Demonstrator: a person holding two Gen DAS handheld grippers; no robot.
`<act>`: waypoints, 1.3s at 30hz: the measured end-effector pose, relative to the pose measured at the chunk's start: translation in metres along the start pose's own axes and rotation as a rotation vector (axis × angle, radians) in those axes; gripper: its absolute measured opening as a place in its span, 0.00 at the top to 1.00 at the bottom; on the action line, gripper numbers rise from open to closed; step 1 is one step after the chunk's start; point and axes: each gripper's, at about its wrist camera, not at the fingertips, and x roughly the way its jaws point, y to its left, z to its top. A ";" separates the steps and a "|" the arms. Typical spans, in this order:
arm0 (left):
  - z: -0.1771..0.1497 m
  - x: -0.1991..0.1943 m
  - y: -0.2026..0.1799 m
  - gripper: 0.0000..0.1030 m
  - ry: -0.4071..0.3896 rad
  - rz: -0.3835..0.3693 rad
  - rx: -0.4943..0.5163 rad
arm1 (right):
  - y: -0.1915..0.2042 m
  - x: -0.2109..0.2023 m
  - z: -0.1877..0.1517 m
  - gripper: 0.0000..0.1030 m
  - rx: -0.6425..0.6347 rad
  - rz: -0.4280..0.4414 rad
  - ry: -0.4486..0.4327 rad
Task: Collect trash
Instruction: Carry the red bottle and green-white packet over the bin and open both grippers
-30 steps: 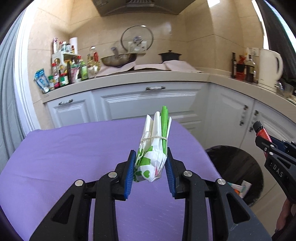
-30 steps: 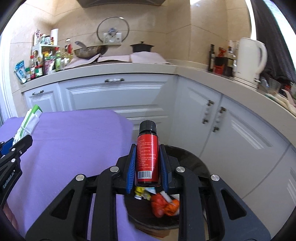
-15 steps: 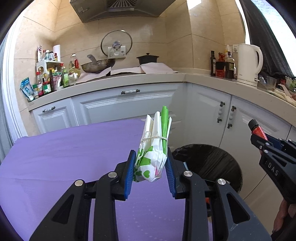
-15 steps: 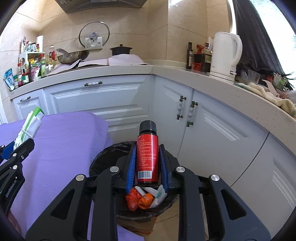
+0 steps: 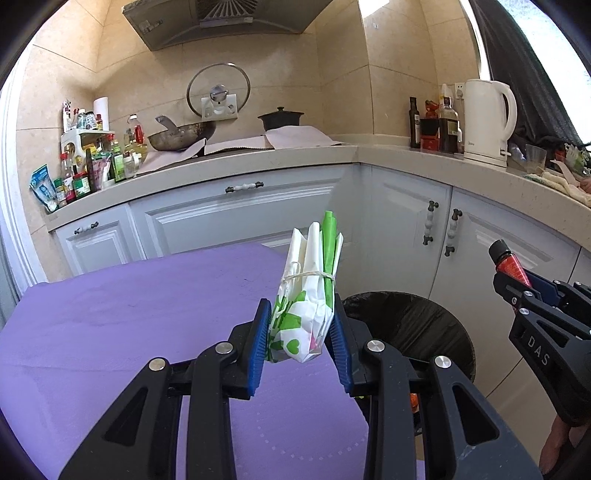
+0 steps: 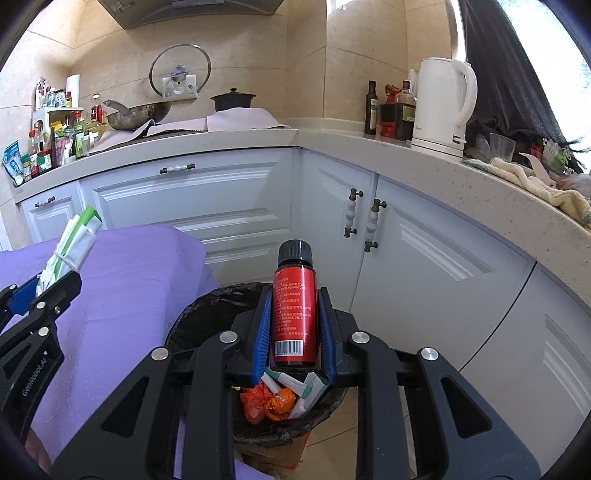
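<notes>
Right tool (image 6: 294, 332) view alone shows trash (image 6: 280, 395) inside bin (image 6: 207, 306).

one red bottle (image 6: 294, 314), one paper bundle (image 5: 308, 295), one bin (image 5: 410, 325)

Home kitchen, range hood (image 5: 229, 22), wok (image 5: 181, 134), kettle (image 5: 487, 122)

A table (image 5: 129, 314) under a purple cloth (image 6: 140, 266) fills the near left. Beside its right edge a black-lined bin (image 5: 424, 321) stands on the floor, holding orange wrappers (image 6: 269, 402) and small tubes (image 6: 306, 391).
</notes>
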 end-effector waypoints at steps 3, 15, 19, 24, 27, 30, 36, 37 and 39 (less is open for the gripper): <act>0.002 0.006 -0.002 0.68 0.009 -0.003 -0.001 | -0.001 0.007 0.000 0.77 0.002 -0.001 0.006; 0.008 0.035 -0.017 0.68 0.030 -0.020 0.005 | -0.006 0.034 0.004 0.77 0.016 -0.017 0.024; 0.009 0.045 -0.021 0.67 0.041 -0.029 0.010 | -0.006 0.044 0.005 0.77 0.019 -0.019 0.031; 0.008 0.060 -0.024 0.65 0.074 -0.036 0.009 | -0.005 0.057 0.004 0.65 0.029 -0.032 0.045; 0.007 0.065 -0.021 0.55 0.087 -0.041 -0.010 | -0.004 0.057 0.004 0.65 0.030 -0.031 0.048; 0.005 0.066 -0.021 0.50 0.090 -0.037 -0.013 | -0.002 0.056 0.004 0.65 0.025 -0.037 0.046; 0.007 0.061 -0.018 0.34 0.075 -0.014 -0.014 | 0.000 0.048 0.004 0.56 0.025 -0.041 0.038; 0.007 0.060 -0.017 0.32 0.074 -0.010 -0.016 | 0.001 0.046 0.004 0.55 0.022 -0.043 0.039; 0.009 0.057 -0.014 0.31 0.071 -0.007 -0.021 | 0.002 0.043 0.004 0.52 0.020 -0.046 0.040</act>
